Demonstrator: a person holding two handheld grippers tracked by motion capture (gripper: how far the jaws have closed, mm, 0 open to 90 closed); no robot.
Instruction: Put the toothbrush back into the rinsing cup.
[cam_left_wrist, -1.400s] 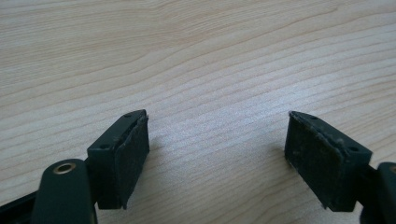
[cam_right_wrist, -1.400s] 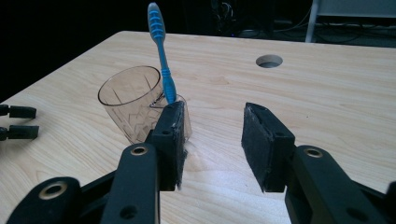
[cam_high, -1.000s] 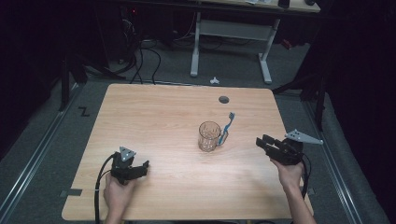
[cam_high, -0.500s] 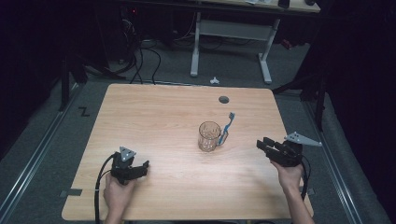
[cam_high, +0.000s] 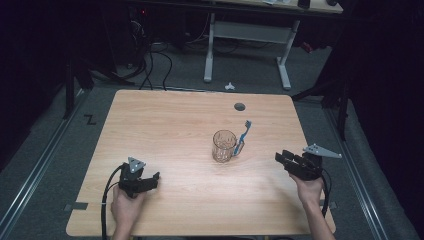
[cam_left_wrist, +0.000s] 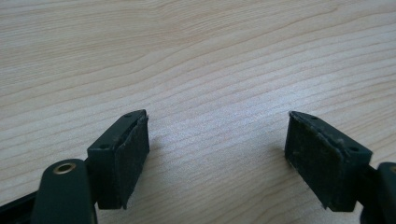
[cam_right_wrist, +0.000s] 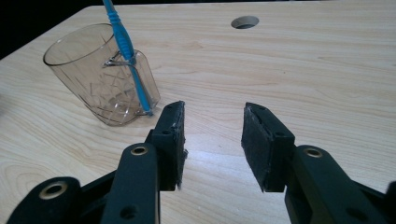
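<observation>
Your left gripper (cam_high: 152, 178) sits low near the front left corner of the bench (cam_high: 165, 125), hand wrapped around it, jaws spread wide. In the left gripper view, its gripper (cam_left_wrist: 217, 158) has bare wood grain between the two black pads (cam_left_wrist: 133, 154) and nothing else in the gap.

Over on the right, your right gripper (cam_high: 281, 159) is close to the bench's right edge, aimed in toward the middle. Its jaws stand apart at a moderate gap, narrower than the left pair, and they hold nothing: in the right gripper view, its gripper (cam_right_wrist: 212, 140) has only tabletop between the pads (cam_right_wrist: 175, 140).

The clear glass mug (cam_high: 223, 145) stands just right of the bench's centre, between your two hands but much nearer the right one. From the right gripper view the mug (cam_right_wrist: 100, 79) is ahead of the jaws and off to their left, near the left pad but not touching it. A blue toothbrush (cam_high: 242, 137) leans against the mug's handle side, head pointing toward the far edge; in the right gripper view the toothbrush (cam_right_wrist: 126, 51) runs down past the handle to the wood.

A round cable hole (cam_high: 239, 106) sits toward the far right of the bench, well apart from the mug.
</observation>
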